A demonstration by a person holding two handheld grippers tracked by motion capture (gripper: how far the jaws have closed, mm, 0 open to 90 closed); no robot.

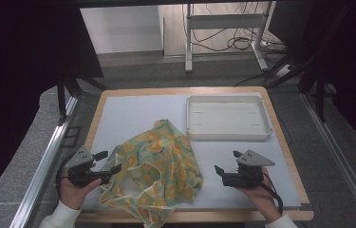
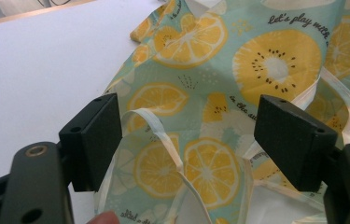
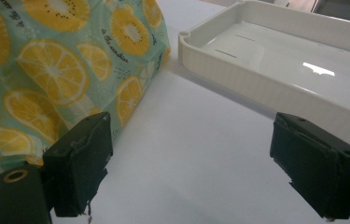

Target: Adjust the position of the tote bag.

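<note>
Crumpled lemon-print cloth bag (image 1: 159, 168) on white surface (image 1: 133, 111), centre-left, near edge hanging over front rim at 6 o'clock. Left hand-held gripper (image 1: 105, 162) at 9 o'clock of bag, jaws spread, tips at cloth edge; in left gripper view, white strap loop (image 2: 156, 133) and printed cloth between the jaws, pads not pressing. Right hand-held gripper (image 1: 226, 162) at 3 o'clock of bag, apart from it, jaws spread over bare surface. Empty white tray (image 1: 228, 134) at 1 o'clock of bag, far right part of surface, corner near cloth.
</note>
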